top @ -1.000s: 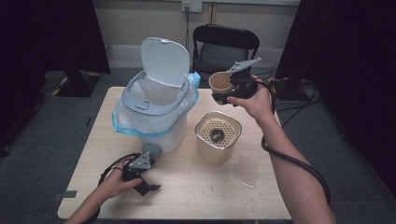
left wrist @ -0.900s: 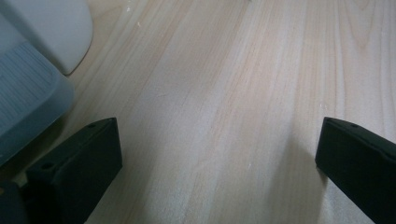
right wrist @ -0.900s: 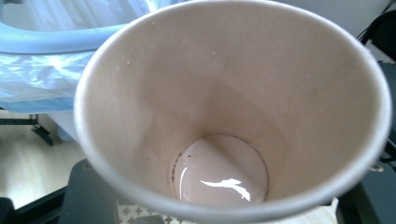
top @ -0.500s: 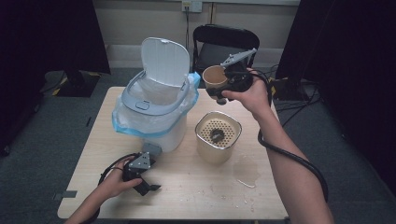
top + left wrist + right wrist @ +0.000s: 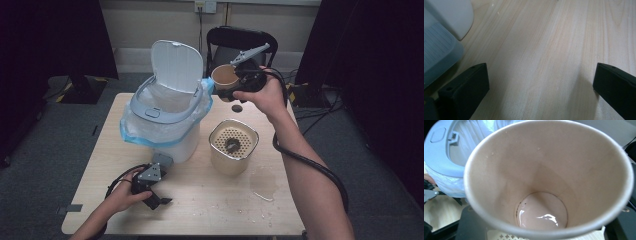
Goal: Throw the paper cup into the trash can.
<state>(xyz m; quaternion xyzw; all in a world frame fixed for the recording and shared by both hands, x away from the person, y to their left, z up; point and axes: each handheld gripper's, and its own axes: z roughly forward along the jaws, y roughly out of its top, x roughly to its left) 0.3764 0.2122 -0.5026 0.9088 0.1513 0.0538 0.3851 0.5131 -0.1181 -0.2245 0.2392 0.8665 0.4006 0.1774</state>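
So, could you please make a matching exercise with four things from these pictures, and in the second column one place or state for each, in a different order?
Things:
1. paper cup
2. trash bin lid
3. left claw
4. perforated canister

Places or states:
A. flipped up, open
B. resting low on the wooden table, jaws apart
C. held in the air by the right claw, a little liquid at its bottom
D. standing on the table beside a wet patch

Pairs: 1-C, 2-A, 3-B, 4-D
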